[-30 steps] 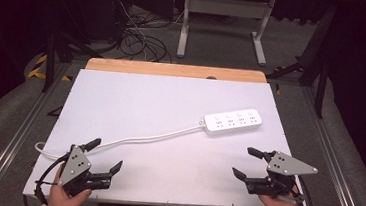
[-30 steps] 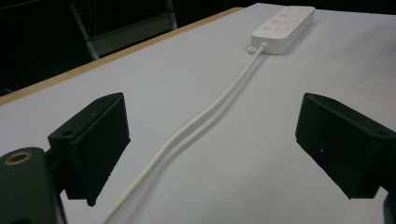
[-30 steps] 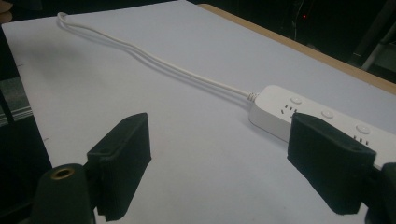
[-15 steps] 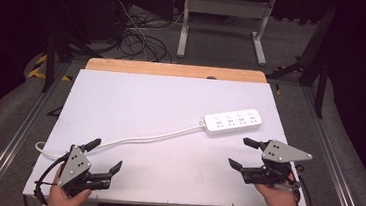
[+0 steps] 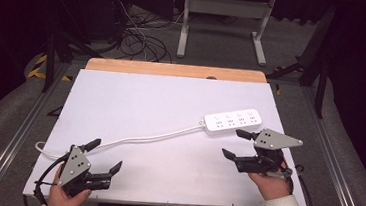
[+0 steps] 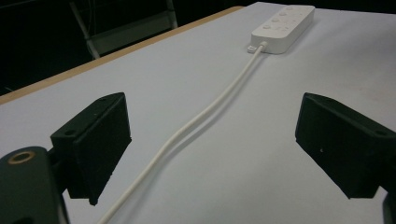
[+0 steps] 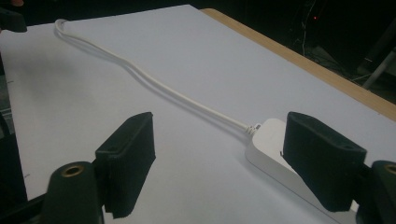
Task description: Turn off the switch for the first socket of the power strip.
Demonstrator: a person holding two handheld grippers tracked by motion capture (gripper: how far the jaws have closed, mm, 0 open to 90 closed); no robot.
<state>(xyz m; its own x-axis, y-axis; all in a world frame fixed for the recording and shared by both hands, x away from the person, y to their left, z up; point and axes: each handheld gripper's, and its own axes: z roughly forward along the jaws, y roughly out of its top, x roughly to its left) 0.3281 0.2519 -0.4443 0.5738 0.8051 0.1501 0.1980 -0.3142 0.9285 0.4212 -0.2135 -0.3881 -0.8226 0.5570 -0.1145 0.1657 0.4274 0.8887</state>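
A white power strip [image 5: 233,121] lies on the white table [image 5: 170,107] at the right, its sockets facing up. Its white cable [image 5: 153,137] runs left across the table to a loop near the left edge. My right gripper [image 5: 238,144] stands open just in front of the strip, its jaws wide apart with nothing between them. In the right gripper view the power strip [image 7: 285,154] lies by the right jaw and its cable [image 7: 154,84] runs off toward the far corner. My left gripper [image 5: 103,155] is open at the front left, the cable [image 6: 187,128] passing between its jaws towards the power strip [image 6: 280,28].
A wooden strip [image 5: 174,70] edges the table's far side. Beyond it, on the dark floor, stand a metal stand [image 5: 223,21] and tangled cables [image 5: 136,38]. Metal rails [image 5: 17,133] run along both sides of the table.
My right gripper has moved forward and left, closer to the power strip. The left gripper has stayed in place.
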